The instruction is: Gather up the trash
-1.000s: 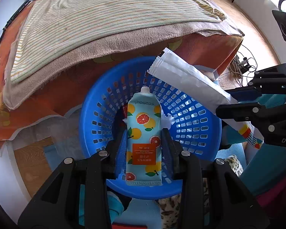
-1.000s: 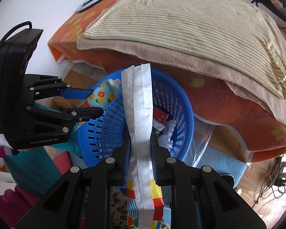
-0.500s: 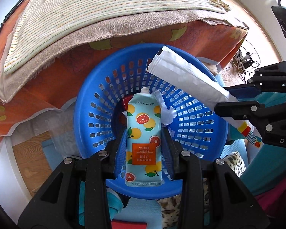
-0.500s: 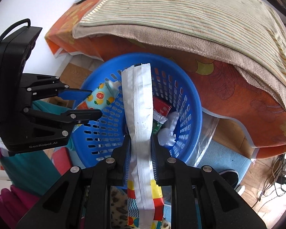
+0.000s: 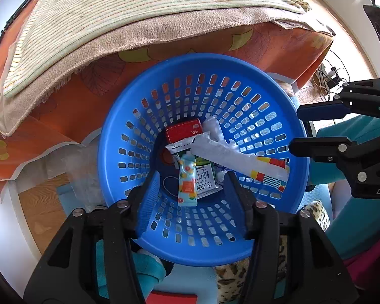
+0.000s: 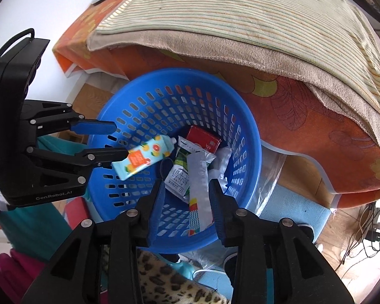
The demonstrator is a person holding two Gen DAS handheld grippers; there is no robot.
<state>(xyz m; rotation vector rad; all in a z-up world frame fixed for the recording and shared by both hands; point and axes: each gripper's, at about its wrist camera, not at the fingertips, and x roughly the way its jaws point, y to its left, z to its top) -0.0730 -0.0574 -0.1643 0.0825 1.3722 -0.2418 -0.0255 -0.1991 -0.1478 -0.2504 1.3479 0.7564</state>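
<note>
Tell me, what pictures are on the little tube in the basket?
Orange and grapefruit slices on light blue tube, clearest in right wrist view.

Tube and wrapper in basket before bed

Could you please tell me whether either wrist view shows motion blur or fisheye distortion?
Left wrist view: strong fisheye bend, dark corners; the blue basket looks sharp. Right wrist view: same bend; the fruit-print pouch looks slightly soft, glare at the upper left.

I read "GenRobot.AI" on left gripper body, right-wrist view. "DA…" shows, cut off, on right gripper body, left-wrist view. Carton and tube print unreadable to me.
</note>
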